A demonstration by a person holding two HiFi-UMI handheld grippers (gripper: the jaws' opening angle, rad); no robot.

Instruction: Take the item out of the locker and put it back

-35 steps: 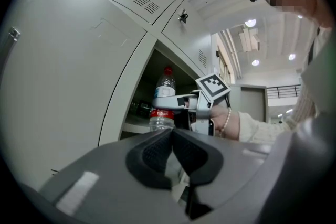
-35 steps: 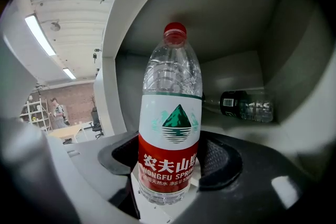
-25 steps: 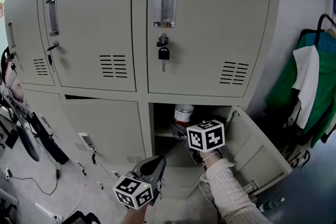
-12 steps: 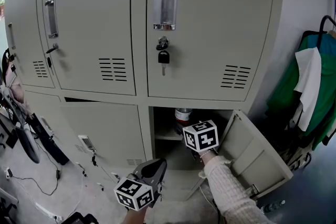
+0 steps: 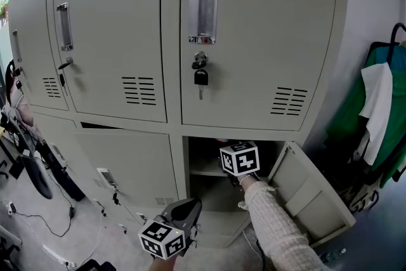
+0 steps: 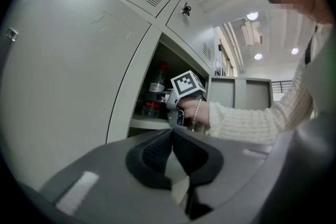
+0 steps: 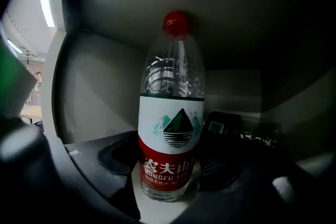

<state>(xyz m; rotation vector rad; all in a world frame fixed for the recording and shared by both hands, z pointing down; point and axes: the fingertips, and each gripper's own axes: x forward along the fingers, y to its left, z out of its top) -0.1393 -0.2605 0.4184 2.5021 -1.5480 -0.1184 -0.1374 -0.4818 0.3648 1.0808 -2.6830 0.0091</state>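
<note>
A clear water bottle (image 7: 170, 113) with a red cap and a red-and-white label stands upright between the pads (image 7: 121, 157) of my right gripper (image 7: 168, 165), which is shut on it. That gripper (image 5: 233, 150) reaches into the open lower locker compartment (image 5: 206, 171), above its shelf; in the head view its marker cube hides the bottle. From the left gripper view the bottle (image 6: 153, 97) shows inside the compartment just ahead of the right gripper (image 6: 170, 102). My left gripper (image 5: 190, 207) hangs low in front of the lockers, shut and holding nothing, its pads meeting (image 6: 171, 136).
The compartment's door (image 5: 311, 190) swings open to the right. The locker above is closed, with a padlock (image 5: 200, 77) hanging under its handle. Green and white clothes (image 5: 380, 111) hang at the right. Cables and gear (image 5: 38, 168) lie on the floor at the left.
My right gripper has moved up and deeper into the compartment with the bottle, which the cube now hides in the head view. The left gripper has stayed put.
</note>
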